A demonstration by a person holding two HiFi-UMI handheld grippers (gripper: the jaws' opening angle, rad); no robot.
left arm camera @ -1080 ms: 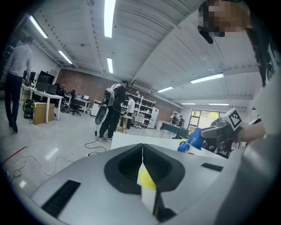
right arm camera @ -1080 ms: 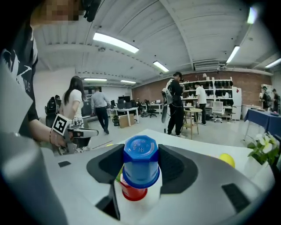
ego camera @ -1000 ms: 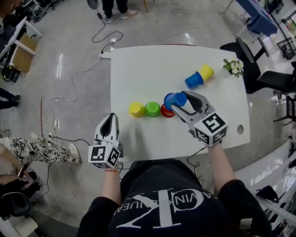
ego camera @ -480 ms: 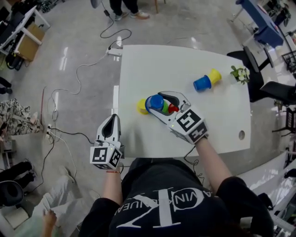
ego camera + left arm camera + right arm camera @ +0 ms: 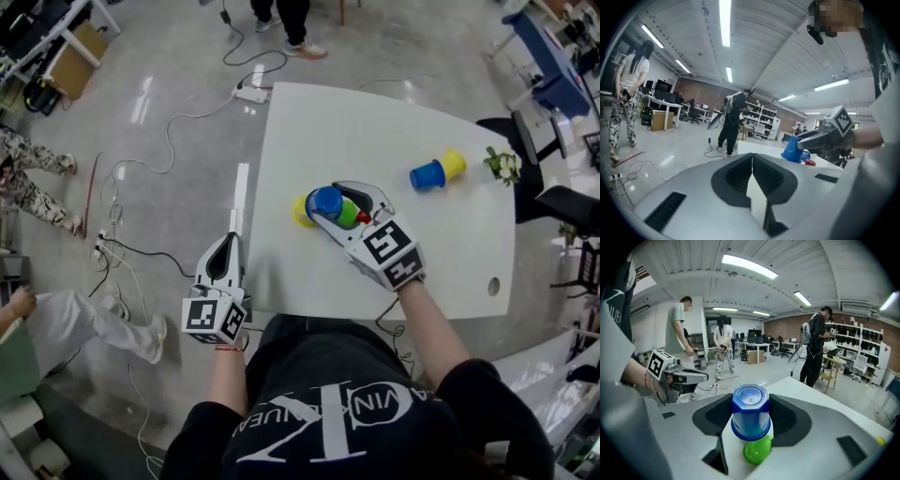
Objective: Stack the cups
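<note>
Clamps right gripper (image 5: 328, 201) fingers on an upside-down blue cup (image 5: 750, 411), base up, rim down. Holds it directly over green cup (image 5: 757, 451); cannot tell whether the rim touches the green one. In head view, puts green cup in a row on white surface (image 5: 309, 131), between yellow cup (image 5: 300, 212) on its left and red cup (image 5: 363, 218) on its right. All three close together, partly hidden by gripper and held cup. Holds left gripper (image 5: 223, 248) just off the surface's near-left corner, over the floor. Fingers pressed together there, nothing between them. Well apart from the row, toward far right: second blue cup (image 5: 427, 175) and second yellow cup (image 5: 452, 162), lying on their sides, touching each other. Small plant (image 5: 497, 161) at right edge of surface.
</note>
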